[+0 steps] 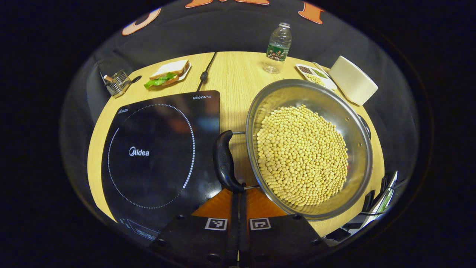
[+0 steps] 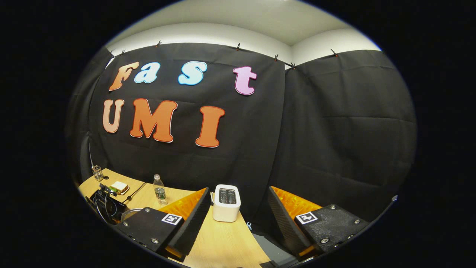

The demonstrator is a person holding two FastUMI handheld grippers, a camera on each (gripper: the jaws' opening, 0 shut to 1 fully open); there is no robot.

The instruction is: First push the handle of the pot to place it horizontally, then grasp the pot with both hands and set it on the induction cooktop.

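In the left gripper view a round steel pot (image 1: pixel 310 149), shiny and shallow, sits on the pale wood-grain bench (image 1: pixel 230 70), heaped with small yellow beans (image 1: pixel 301 160). Its black moulded handle (image 1: pixel 224 162) stands on the pot's left side (running near to far), lying over the right edge of the flat, glossy black cooktop (image 1: pixel 156 156). The left hand-held gripper (image 1: pixel 238 208) has its fingers closed together, tips just at the handle's near end; I cannot tell whether they touch it. Far off lie a sandwich (image 1: pixel 167 74), a clear plastic bottle (image 1: pixel 277 48) and a white rounded toaster (image 1: pixel 351 80).

In the right gripper view the right hand-held gripper (image 2: pixel 238 219) is held level above the bench, fingers spread wide, holding nothing.
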